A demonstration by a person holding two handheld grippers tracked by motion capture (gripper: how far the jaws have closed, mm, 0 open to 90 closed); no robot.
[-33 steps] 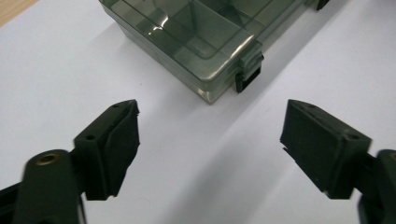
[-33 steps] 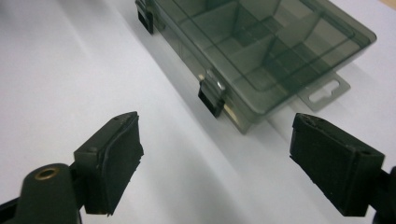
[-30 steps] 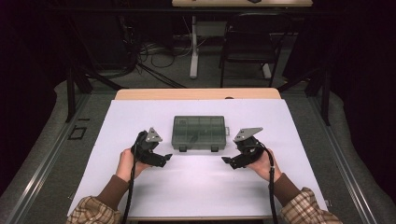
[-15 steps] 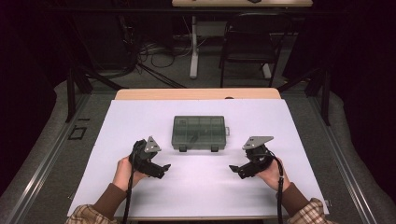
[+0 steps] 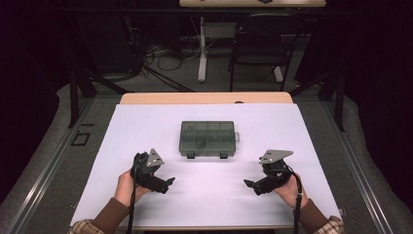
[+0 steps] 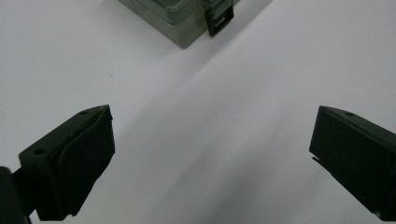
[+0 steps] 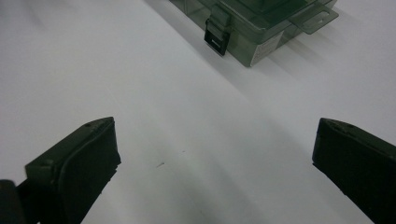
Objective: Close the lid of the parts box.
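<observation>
One desk [image 5: 146,126] stood under a white sheet, and one smoky-grey compartment box [image 5: 207,138] lay on it. Two black latches [image 5: 190,155] sat on the box's near edge, and one tab stuck out from its right end. Two hand-held grippers were in front of the box: the left hand-held gripper [image 5: 168,183] and the right hand-held gripper [image 5: 248,185], each with two jaws set wide apart. One chair [image 5: 260,46] stood beyond the box.

Wide-spread claw [image 6: 210,158]; box corner [image 6: 187,18] beyond
</observation>
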